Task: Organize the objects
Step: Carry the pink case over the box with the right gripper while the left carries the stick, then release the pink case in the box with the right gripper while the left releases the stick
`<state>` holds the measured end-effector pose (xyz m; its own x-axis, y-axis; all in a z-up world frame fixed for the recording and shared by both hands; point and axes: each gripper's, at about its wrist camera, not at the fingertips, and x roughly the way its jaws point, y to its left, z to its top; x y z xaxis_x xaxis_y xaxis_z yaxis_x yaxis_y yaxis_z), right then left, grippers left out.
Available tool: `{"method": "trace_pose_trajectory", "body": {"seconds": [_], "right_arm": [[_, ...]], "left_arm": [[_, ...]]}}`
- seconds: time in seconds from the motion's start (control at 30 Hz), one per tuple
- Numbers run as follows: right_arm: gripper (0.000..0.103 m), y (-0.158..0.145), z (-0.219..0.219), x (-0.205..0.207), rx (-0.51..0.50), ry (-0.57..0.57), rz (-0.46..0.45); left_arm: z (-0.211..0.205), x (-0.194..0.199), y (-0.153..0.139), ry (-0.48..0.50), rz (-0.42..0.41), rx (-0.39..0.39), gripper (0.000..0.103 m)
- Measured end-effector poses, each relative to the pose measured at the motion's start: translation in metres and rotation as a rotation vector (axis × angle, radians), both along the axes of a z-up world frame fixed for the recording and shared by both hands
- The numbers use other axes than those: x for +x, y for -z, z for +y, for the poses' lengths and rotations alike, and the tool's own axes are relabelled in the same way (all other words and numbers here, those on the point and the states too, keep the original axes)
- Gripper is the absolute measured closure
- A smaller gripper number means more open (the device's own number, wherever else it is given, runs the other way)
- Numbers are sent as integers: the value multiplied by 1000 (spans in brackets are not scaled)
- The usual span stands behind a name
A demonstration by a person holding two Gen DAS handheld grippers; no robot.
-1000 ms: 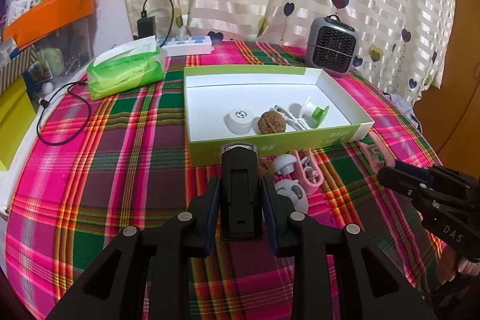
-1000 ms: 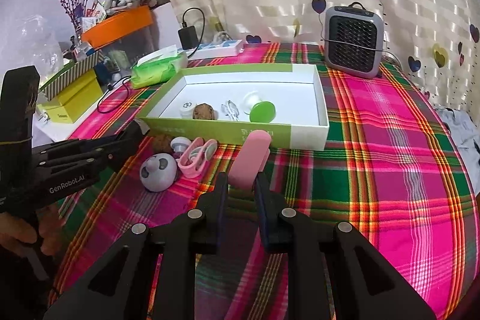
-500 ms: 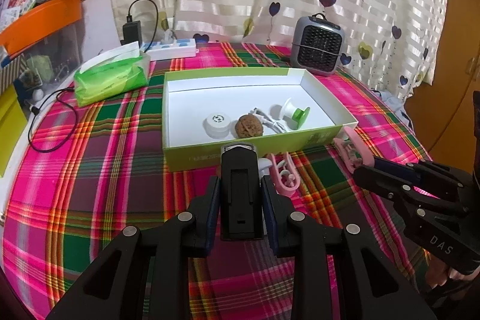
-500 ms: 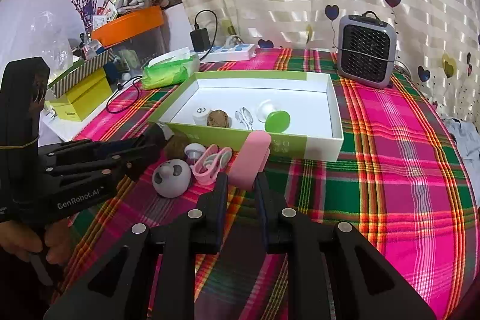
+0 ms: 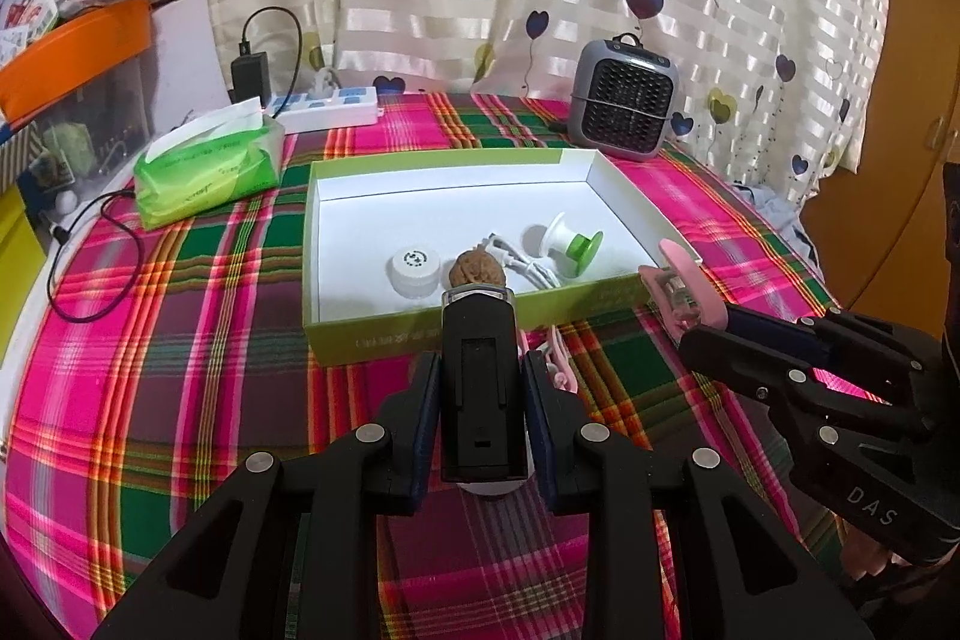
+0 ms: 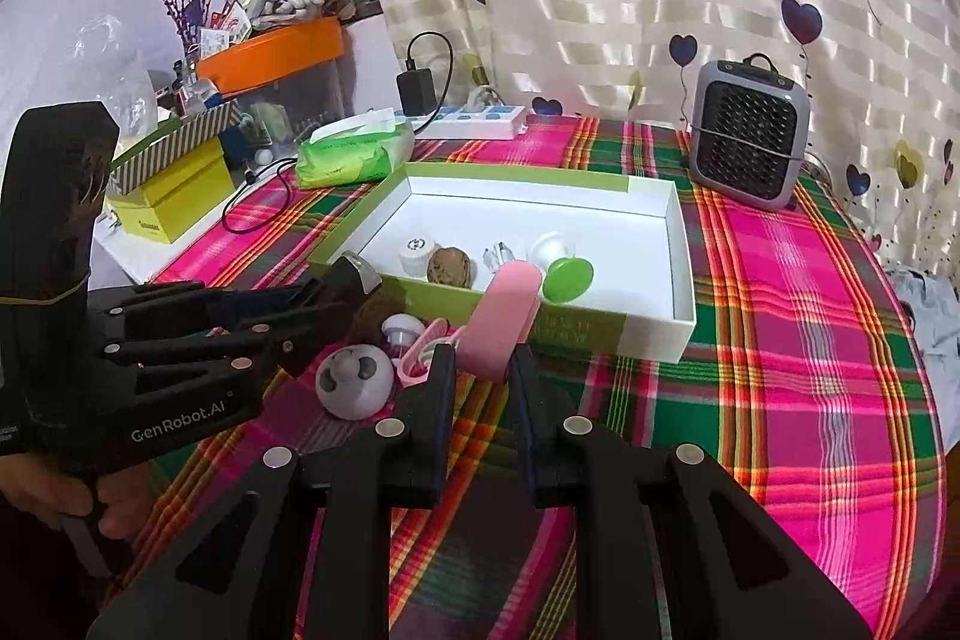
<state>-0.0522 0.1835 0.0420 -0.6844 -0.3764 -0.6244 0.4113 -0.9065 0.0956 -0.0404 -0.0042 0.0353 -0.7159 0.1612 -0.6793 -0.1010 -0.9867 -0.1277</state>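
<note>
My left gripper (image 5: 479,388) is shut on a black rectangular device (image 5: 478,376), held above the plaid table just in front of the green-and-white box (image 5: 420,334). My right gripper (image 6: 483,376) is shut on a pink oblong case (image 6: 503,319), near the box's front wall; it also shows in the left wrist view (image 5: 690,286). In the box lie a white cap (image 5: 414,271), a walnut (image 5: 474,271), a white cable (image 5: 516,256) and a green-and-white spool (image 5: 567,244). On the cloth before the box lie a grey ball (image 6: 354,382), a pink clip (image 6: 423,349) and a small white piece (image 6: 401,327).
A green tissue pack (image 5: 207,166), a white power strip (image 5: 327,109) with a black charger (image 5: 249,76) and a grey heater (image 5: 624,109) stand behind the box. A black cable (image 5: 90,256) loops at the left. Yellow boxes (image 6: 174,196) and an orange bin (image 6: 270,52) sit left.
Both grippers have risen and drawn slightly back from the box, each still holding its object. The pink case now hangs over the box's front edge.
</note>
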Motion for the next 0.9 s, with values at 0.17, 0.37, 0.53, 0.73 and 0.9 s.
{"method": "trace_pose_trajectory", "body": {"seconds": [0.17, 0.37, 0.53, 0.73, 0.9], "right_arm": [[84, -4, -4, -4, 13, -14, 12], [84, -7, -9, -10, 25, -29, 20], [84, -8, -12, -15, 30, -37, 22], [84, -6, -13, -20, 28, -44, 15], [84, -8, -14, -25, 29, -49, 17]], "left_arm": [[1, -3, -3, 1, -1, -2, 78], [0, -10, -6, -2, 3, -5, 78], [-1, -17, -9, -2, 9, -7, 78], [-2, -21, -8, -3, 5, 0, 78], [-7, -27, -10, -11, 7, 7, 78]]}}
